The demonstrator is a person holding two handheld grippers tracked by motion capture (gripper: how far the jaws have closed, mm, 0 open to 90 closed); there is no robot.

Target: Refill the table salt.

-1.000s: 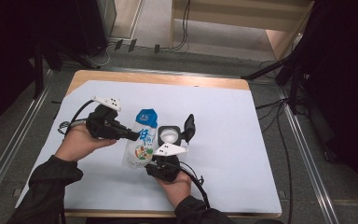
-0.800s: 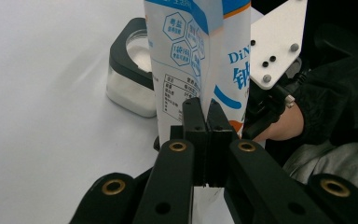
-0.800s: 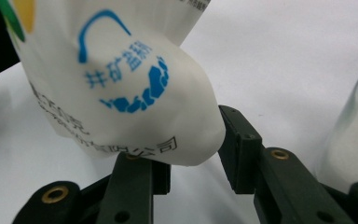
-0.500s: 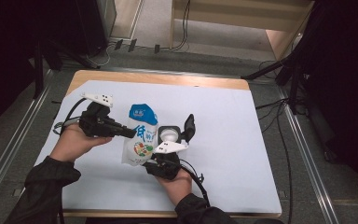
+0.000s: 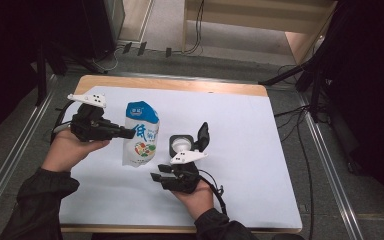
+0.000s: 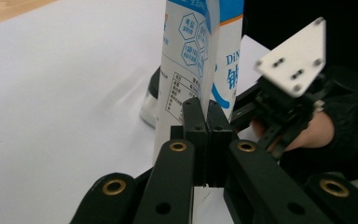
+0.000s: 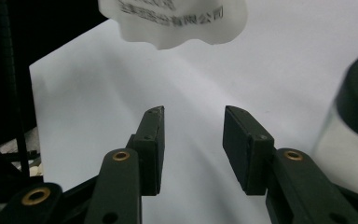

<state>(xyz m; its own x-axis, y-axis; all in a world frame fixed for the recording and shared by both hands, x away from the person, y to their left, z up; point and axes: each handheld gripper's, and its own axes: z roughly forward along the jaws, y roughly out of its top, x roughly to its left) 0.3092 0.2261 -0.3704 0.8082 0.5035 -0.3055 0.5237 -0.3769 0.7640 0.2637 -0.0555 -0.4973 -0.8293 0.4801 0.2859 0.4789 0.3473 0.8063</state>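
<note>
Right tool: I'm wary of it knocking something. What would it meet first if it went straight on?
Probably the bag's bottom edge, hanging ahead above the open right tool. The bare white mat lies below; the jar sits off to one side. Depth is unclear.

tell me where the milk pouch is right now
In the high view the milk pouch stands upright left of centre on the white mat, its edge pinched by the left gripper, with the open jar just to its right.
</note>
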